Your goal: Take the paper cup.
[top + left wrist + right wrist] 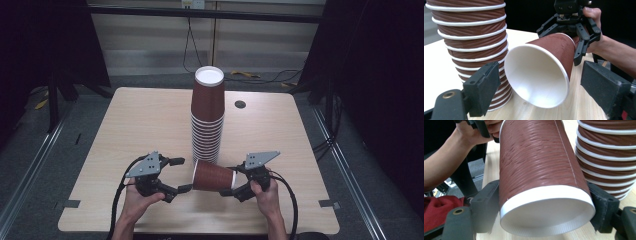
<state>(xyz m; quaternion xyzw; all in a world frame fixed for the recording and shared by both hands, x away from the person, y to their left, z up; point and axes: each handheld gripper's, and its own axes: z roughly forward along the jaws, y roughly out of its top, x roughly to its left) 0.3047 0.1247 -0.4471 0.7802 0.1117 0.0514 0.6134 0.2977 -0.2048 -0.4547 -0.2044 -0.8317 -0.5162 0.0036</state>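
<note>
A tall stack of upturned brown ribbed paper cups (207,117) stands mid-table, and it also rises at the left of the left gripper view (471,37) and at the right of the right gripper view (606,152). In front of it a single brown cup (214,176) lies sideways above the table. My right gripper (231,181) is shut on this cup near its base (544,202). The cup's white mouth (536,77) faces my left gripper (181,175), which is open with its jaws spread just short of the rim (542,75).
The light wooden table (140,125) has a dark round grommet (240,104) behind the stack. Black frame posts and cables stand beyond its far edge. A red cloth (436,210) lies below the table's edge in the right gripper view.
</note>
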